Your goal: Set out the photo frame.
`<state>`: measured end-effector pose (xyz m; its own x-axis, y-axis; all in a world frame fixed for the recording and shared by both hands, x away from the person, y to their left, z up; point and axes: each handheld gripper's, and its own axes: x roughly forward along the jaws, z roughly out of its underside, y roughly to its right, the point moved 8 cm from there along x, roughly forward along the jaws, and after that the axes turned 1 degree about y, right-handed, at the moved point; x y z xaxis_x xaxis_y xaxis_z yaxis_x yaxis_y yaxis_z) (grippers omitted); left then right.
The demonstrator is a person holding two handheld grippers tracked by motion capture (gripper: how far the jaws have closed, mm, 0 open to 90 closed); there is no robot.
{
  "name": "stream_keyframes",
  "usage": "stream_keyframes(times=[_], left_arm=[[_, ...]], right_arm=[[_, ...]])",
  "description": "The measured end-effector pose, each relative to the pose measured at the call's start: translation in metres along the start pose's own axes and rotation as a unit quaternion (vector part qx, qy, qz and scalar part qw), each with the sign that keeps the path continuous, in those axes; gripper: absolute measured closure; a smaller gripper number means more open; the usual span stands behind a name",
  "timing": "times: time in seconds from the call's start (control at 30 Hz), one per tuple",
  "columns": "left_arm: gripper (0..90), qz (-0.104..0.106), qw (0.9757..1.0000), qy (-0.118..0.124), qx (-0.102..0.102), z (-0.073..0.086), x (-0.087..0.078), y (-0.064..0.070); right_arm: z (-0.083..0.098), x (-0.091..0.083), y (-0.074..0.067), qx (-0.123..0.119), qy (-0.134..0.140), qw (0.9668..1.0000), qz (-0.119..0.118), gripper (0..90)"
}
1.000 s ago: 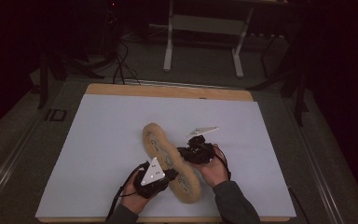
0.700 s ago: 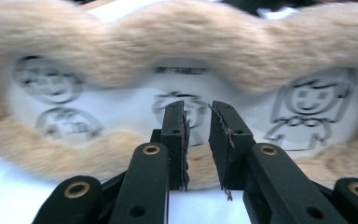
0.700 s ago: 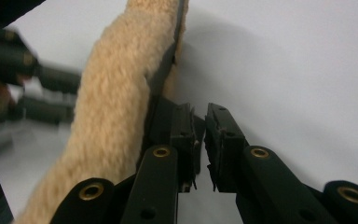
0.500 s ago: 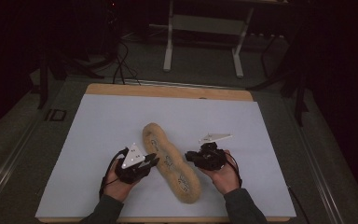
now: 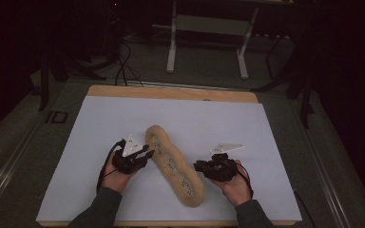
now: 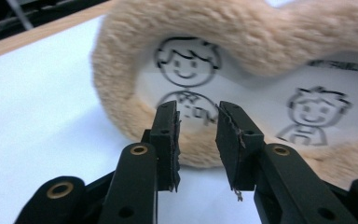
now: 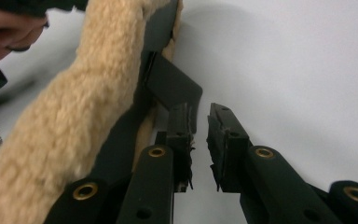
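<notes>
One fleece insole [image 5: 175, 166], tan-rimmed with printed cartoon figures, lies diagonally mid-tabletop [image 5: 266, 133]. Left tongs [image 5: 142, 154] and right tongs [image 5: 200, 166] flank it, both part open and empty, jaws just opening. Apparently released; next move calls for withdrawal or regrasp.
</notes>
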<state>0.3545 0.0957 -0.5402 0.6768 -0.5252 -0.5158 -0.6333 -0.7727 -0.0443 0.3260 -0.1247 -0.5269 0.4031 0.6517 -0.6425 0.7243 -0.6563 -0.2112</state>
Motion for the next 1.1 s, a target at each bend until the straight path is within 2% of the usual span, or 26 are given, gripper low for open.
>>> stream_keyframes(times=[0.17, 0.4, 0.53, 0.77, 0.8, 0.93, 1.1], left_arm=[[63.4, -0.023, 0.9996, -0.011, -0.009, -0.003, 0.006, -0.013], [58.8, -0.039, 0.9989, -0.022, -0.014, -0.014, 0.012, -0.031], [56.6, -0.026, 0.9994, -0.015, -0.015, -0.018, 0.017, -0.036], [56.8, -0.023, 0.9989, -0.040, -0.010, -0.015, 0.031, -0.041], [56.8, -0.021, 0.9986, -0.049, -0.003, -0.014, 0.036, -0.040], [58.9, -0.031, 0.9978, -0.059, -0.003, -0.012, 0.041, -0.043], [60.0, -0.028, 0.9973, -0.067, -0.004, -0.010, 0.044, -0.047]], right_arm=[[0.008, -0.004, 0.001, -0.002, -0.005, 1.0000, 0.002, 77.2], [0.016, -0.012, 0.002, 0.001, -0.001, 1.0000, -0.001, 76.1], [0.021, -0.015, 0.003, 0.004, 0.000, 1.0000, -0.004, 75.7], [0.026, -0.020, 0.005, 0.010, 0.005, 0.9999, -0.005, 75.3], [0.027, -0.022, 0.005, 0.012, 0.007, 0.9999, -0.006, 75.2], [0.029, -0.024, 0.006, 0.014, 0.011, 0.9998, -0.008, 75.0], [0.028, -0.028, 0.002, 0.010, 0.015, 0.9998, -0.013, 74.7]])
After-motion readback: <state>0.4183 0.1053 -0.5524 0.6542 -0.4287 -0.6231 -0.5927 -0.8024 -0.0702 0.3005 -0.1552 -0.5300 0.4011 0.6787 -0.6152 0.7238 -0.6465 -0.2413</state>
